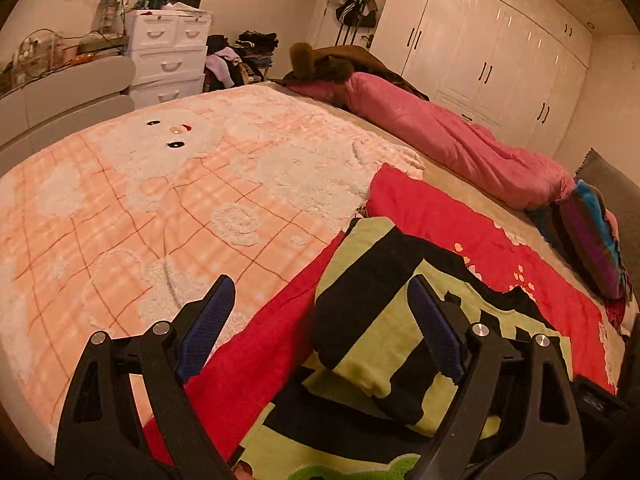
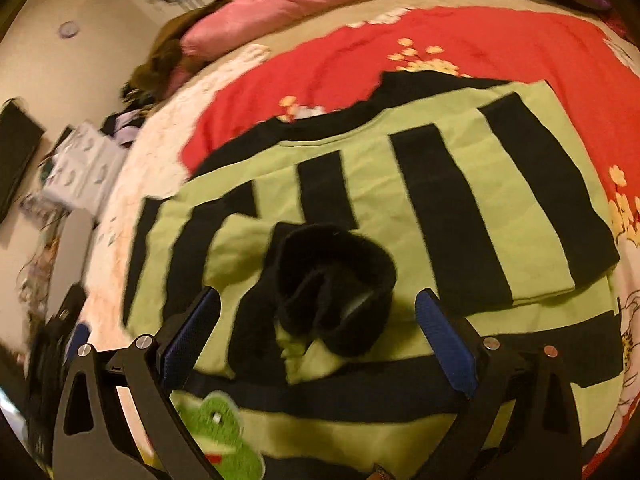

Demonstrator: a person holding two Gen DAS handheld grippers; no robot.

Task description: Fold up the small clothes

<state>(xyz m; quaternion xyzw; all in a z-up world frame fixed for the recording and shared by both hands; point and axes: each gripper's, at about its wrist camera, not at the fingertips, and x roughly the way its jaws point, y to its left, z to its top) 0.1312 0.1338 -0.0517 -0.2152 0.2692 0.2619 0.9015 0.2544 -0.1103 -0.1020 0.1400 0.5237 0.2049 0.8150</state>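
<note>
Striped sweater (image 2: 460, 184) lies on red blanket (image 2: 320, 60), sleeve cuff (image 2: 334, 280) folded across body. Left gripper (image 1: 320, 332) and right gripper (image 2: 318, 336) both spread wide, holding nothing. We judge knit soft, light, floppy; we'd pinch hem or cuff edge.

Black claws (image 1: 320, 304) (image 2: 318, 314), blue ribbed pads (image 1: 208, 332)

A sweater (image 2: 440, 184) lies on a blanket (image 2: 320, 64) spread over the bed (image 1: 460, 184), one sleeve (image 2: 332, 280) folded across its body. A second blanket (image 1: 160, 200) lies to its left. A rolled quilt (image 1: 460, 140) stretches along the bed's far side, with wardrobes (image 1: 500, 52) behind it and drawers (image 1: 168, 52) at far left.
</note>
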